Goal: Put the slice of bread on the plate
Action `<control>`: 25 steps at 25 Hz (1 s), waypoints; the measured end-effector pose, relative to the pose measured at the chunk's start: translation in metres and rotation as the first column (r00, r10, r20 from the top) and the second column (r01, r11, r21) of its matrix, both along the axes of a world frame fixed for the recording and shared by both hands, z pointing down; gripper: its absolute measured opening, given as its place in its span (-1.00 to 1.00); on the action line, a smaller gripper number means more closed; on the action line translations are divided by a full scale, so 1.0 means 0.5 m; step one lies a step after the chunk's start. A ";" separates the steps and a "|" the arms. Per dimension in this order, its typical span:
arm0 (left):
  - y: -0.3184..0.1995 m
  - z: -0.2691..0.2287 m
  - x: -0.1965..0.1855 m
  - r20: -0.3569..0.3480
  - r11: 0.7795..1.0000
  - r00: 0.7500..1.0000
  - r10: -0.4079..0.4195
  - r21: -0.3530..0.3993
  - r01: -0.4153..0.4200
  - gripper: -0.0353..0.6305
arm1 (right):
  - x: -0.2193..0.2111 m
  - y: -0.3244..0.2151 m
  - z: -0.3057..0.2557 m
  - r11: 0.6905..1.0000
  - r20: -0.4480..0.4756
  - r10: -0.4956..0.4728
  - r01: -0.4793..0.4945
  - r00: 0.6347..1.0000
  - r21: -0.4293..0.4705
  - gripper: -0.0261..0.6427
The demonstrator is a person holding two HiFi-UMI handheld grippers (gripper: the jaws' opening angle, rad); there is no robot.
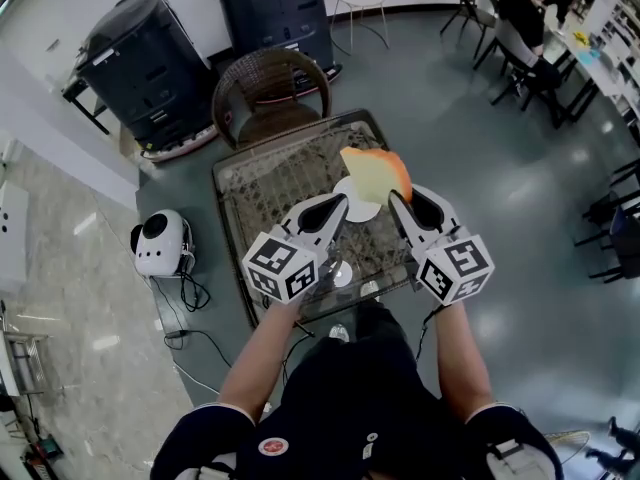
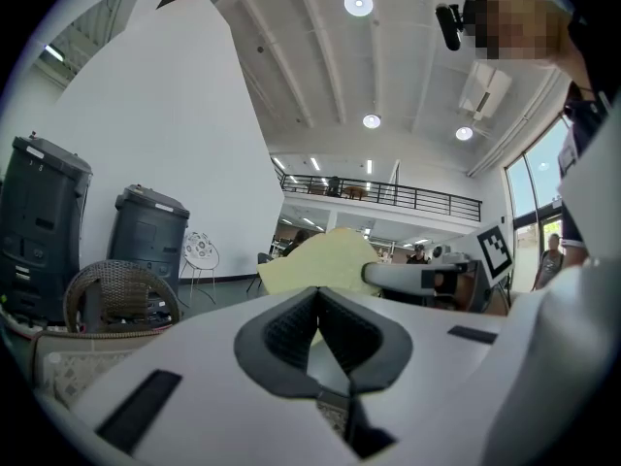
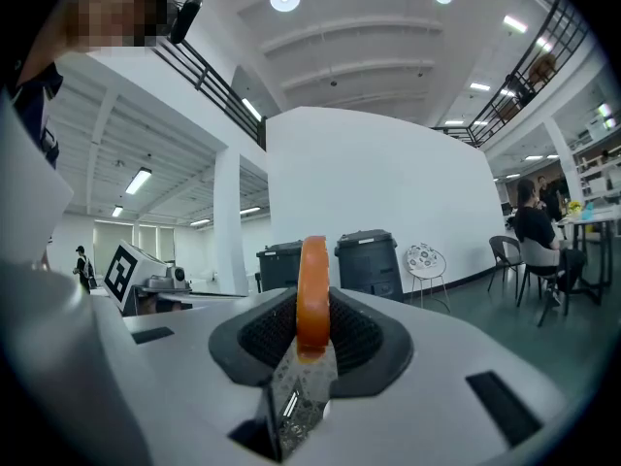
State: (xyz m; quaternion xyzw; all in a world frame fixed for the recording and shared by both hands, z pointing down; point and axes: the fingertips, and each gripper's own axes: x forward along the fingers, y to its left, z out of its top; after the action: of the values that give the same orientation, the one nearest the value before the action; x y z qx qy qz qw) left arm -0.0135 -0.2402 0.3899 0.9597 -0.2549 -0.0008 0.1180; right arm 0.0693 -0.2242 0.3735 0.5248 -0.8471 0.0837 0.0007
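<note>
My right gripper (image 3: 312, 326) clamps the orange-crusted, pale yellow bread slice (image 1: 375, 173) edgewise above the white plate (image 1: 352, 209), ready for lowering; left gripper (image 2: 318, 330) closed, empty.

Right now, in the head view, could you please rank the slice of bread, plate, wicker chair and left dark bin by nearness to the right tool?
1. slice of bread, gripped in the right tool.
2. plate, just beside it, lower left.
3. wicker chair, farther up-left.
4. dark bin, far upper left.
</note>
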 end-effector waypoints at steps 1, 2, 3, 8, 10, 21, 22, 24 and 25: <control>-0.005 0.008 0.001 0.003 1.000 1.000 -0.004 0.001 0.004 -0.88 | 0.003 -0.009 0.011 1.000 0.001 -0.002 0.002 1.000 -0.012 -0.66; -0.011 0.018 0.001 0.009 1.000 1.000 -0.010 0.000 0.010 -0.87 | 0.005 -0.018 0.024 1.000 0.003 -0.004 0.004 1.000 -0.027 -0.65; -0.017 0.030 0.001 0.018 1.000 1.000 -0.017 -0.004 0.017 -0.88 | 0.006 -0.028 0.039 0.999 0.005 -0.008 0.008 1.000 -0.046 -0.65; -0.051 0.093 -0.002 0.057 0.997 0.997 -0.057 -0.040 0.059 -0.88 | 0.013 -0.078 0.136 0.987 0.009 -0.029 0.030 1.000 -0.160 -0.65; -0.066 0.120 -0.004 0.075 0.996 0.995 -0.072 -0.055 0.076 -0.88 | 0.013 -0.097 0.183 0.977 0.010 -0.042 0.043 0.999 -0.211 -0.65; -0.102 0.258 -0.033 0.187 0.972 0.973 -0.137 -0.161 0.168 -0.88 | -0.003 -0.185 0.421 0.884 0.026 -0.131 0.129 0.991 -0.450 -0.66; -0.103 0.265 -0.036 0.192 0.970 0.971 -0.142 -0.169 0.175 -0.88 | -0.005 -0.191 0.436 0.876 0.031 -0.137 0.135 0.990 -0.464 -0.66; -0.107 0.280 -0.040 0.202 0.965 0.968 -0.152 -0.183 0.190 -0.88 | -0.010 -0.204 0.463 0.861 0.037 -0.151 0.149 0.988 -0.486 -0.65; -0.109 0.288 -0.042 0.207 0.962 0.966 -0.157 -0.189 0.196 -0.88 | -0.012 -0.211 0.475 0.854 0.038 -0.157 0.155 0.987 -0.496 -0.65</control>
State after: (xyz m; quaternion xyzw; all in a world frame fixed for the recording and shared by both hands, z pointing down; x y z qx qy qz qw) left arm -0.0346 -0.2946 0.5339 0.9111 -0.3486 0.1070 0.1921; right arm 0.0631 -0.3298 0.6112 0.4367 -0.8367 0.2974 0.1443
